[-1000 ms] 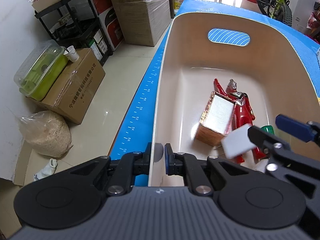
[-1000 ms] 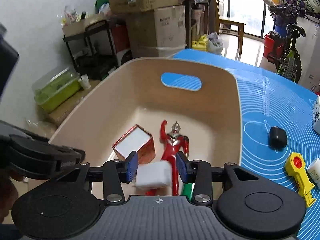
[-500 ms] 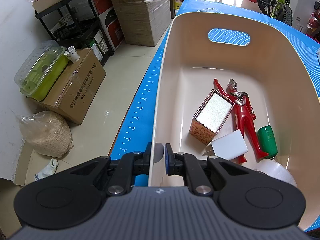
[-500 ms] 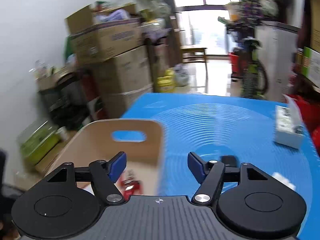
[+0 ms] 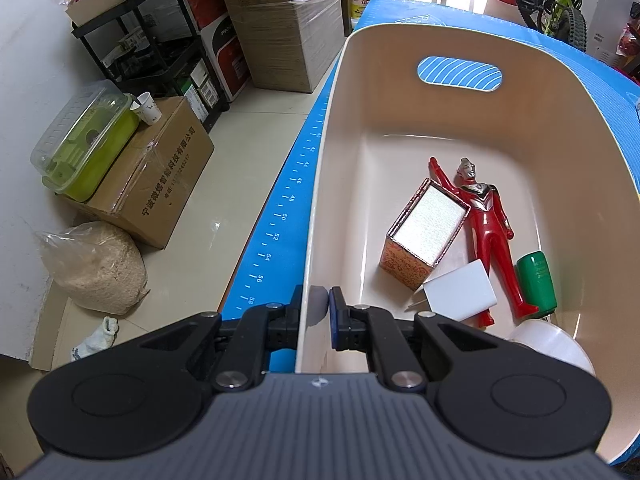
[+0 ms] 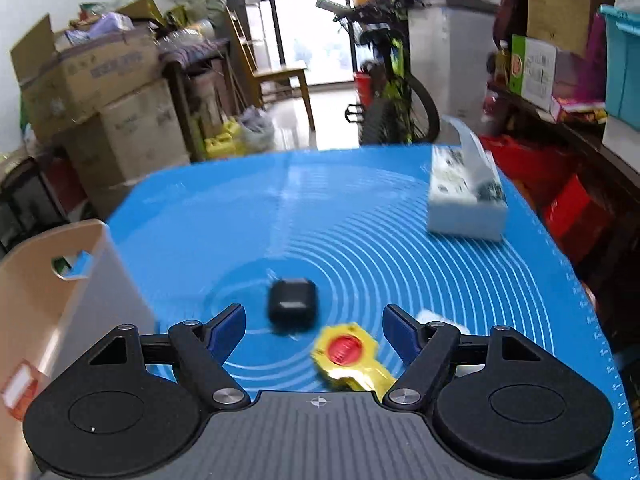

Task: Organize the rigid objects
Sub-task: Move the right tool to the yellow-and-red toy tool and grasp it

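Left gripper (image 5: 318,310): clamped on near rim of beige bin (image 5: 592,152); inside, red figure (image 5: 490,236), patterned box (image 5: 426,234), white block (image 5: 460,292), green can (image 5: 536,280).

Right gripper (image 6: 314,328): empty, jaws opening; black case (image 6: 292,304) just ahead, yellow toy (image 6: 348,356) nearer, handle toward camera; tissue box (image 6: 466,196) well apart.

Right gripper (image 6: 316,330) no longer over the beige bin (image 5: 560,128); swung across to the blue mat (image 6: 360,220), jaws opening and empty, above a black case (image 6: 292,304) and a yellow toy (image 6: 346,354). White block (image 5: 460,294), earlier pinched between those fingers, now released and lying in the bin against the red figure (image 5: 490,232) and patterned box (image 5: 424,236). Right-gripper view now blurred.
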Demonstrator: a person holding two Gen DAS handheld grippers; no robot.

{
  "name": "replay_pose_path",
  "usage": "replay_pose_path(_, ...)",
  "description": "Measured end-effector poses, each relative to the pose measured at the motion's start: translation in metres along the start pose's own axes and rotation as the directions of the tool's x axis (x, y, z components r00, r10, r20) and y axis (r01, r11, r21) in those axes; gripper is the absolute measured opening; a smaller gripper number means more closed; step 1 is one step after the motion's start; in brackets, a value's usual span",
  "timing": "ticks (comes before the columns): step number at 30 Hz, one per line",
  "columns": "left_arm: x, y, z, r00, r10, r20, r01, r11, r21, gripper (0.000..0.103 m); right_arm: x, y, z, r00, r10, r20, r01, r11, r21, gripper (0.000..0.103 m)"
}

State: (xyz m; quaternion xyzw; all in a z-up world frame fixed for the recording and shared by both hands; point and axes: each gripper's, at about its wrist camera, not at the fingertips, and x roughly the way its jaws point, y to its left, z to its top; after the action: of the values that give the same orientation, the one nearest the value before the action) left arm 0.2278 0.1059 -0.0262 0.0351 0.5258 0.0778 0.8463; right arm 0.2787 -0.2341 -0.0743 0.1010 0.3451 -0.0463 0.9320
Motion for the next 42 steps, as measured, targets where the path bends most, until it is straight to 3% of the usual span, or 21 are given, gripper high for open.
replay_pose_path(12,0.001,-0.002,0.0,1.0,0.006,-0.002,-0.006,1.0,0.003,0.013,0.044,0.0,-0.022,0.992,-0.052,-0.111,0.038,0.992,-0.12,0.079)
replay_pose_path(16,0.001,-0.003,0.0,1.0,0.006,-0.003,-0.006,1.0,0.002,0.013,0.056,0.0,-0.029,0.988,-0.084,-0.132,0.066,0.989,-0.134,0.07)
replay_pose_path(20,0.001,-0.003,0.0,1.0,0.006,-0.003,-0.006,1.0,0.003,0.013,0.052,0.0,-0.031,0.992,-0.07,-0.11,0.055,0.99,-0.132,0.053)
replay_pose_path(29,0.0,-0.001,0.0,1.0,0.0,-0.004,0.0,1.0,-0.001,0.013,0.036,0.008,-0.026,0.993,-0.094,-0.076,0.082,0.986,-0.144,0.053)
replay_pose_path(42,0.002,-0.001,-0.001,1.0,-0.006,-0.004,0.006,1.0,-0.003,0.013,-0.018,0.022,-0.009,0.991,-0.034,0.127,0.046,0.994,-0.099,0.051)
